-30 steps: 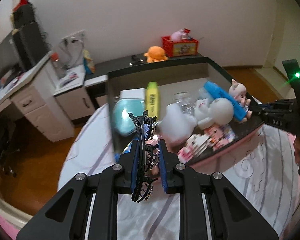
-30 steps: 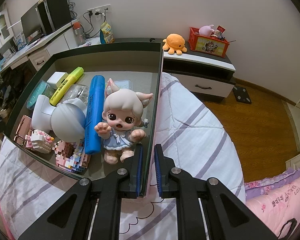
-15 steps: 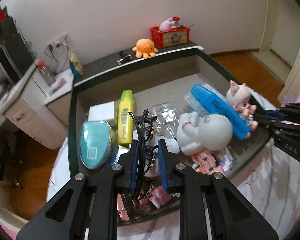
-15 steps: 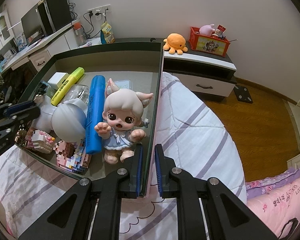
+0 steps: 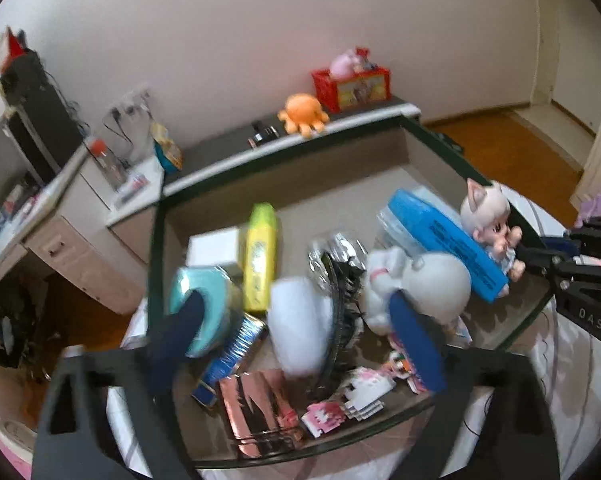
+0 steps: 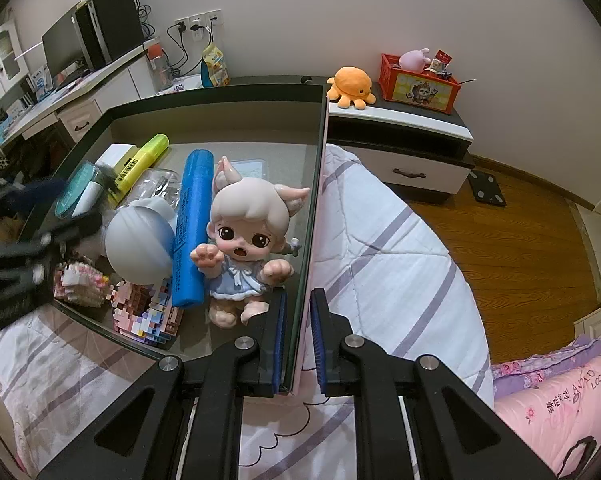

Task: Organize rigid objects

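A dark-rimmed box sits on the bed, full of items. My left gripper hangs open above its near side, blurred by motion. A black hair claw clip lies below it in the box, free of the fingers. My right gripper is shut on the box's right wall, next to a cat-eared doll. The doll also shows in the left wrist view.
The box holds a blue marker, a yellow highlighter, a teal round case, a white round figure, block toys and a pink metallic case. Behind are a nightstand, orange plush and desk.
My left gripper has moved over the box and opened wide, and the hair clip it held now lies in the box. My right gripper has stayed shut on the box wall.
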The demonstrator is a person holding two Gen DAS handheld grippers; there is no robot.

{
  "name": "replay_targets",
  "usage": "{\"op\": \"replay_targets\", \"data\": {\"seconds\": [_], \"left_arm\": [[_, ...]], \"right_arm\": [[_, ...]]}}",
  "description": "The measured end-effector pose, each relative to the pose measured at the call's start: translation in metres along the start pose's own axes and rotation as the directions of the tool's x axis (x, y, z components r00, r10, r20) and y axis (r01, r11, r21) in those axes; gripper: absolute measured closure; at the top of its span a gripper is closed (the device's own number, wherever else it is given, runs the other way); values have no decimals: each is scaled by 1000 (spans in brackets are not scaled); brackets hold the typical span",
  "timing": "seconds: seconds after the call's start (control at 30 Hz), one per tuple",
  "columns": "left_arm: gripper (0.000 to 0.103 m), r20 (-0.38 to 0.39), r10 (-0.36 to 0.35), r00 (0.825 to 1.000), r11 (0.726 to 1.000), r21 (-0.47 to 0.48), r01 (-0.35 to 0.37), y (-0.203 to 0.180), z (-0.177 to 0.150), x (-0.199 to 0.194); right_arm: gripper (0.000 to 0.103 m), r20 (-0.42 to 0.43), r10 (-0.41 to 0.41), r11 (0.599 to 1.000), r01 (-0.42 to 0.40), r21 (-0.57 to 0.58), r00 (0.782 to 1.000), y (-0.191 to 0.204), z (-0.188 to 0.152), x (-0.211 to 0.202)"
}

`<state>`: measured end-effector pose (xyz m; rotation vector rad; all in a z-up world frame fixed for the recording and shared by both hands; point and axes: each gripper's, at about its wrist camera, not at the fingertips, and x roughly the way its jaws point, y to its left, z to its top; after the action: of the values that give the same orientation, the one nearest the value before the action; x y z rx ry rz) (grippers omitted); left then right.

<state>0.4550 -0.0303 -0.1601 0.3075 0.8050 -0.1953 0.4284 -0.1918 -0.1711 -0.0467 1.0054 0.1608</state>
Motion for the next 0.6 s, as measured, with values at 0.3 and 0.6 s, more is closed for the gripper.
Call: {"op": "replay_targets", "data": {"seconds": [0.3,0.6], "left_arm": [[0,27,4,1000,1000,-12,-4,4,-5,-25],[0,92,-10,996,998,-65,16,5,-25,-75]], "right_arm": [[85,3,16,1000,-16,7,1000,-3,-4,-8],[22,132,24,1000,-24,-1,991,7,-21,-66]]}}
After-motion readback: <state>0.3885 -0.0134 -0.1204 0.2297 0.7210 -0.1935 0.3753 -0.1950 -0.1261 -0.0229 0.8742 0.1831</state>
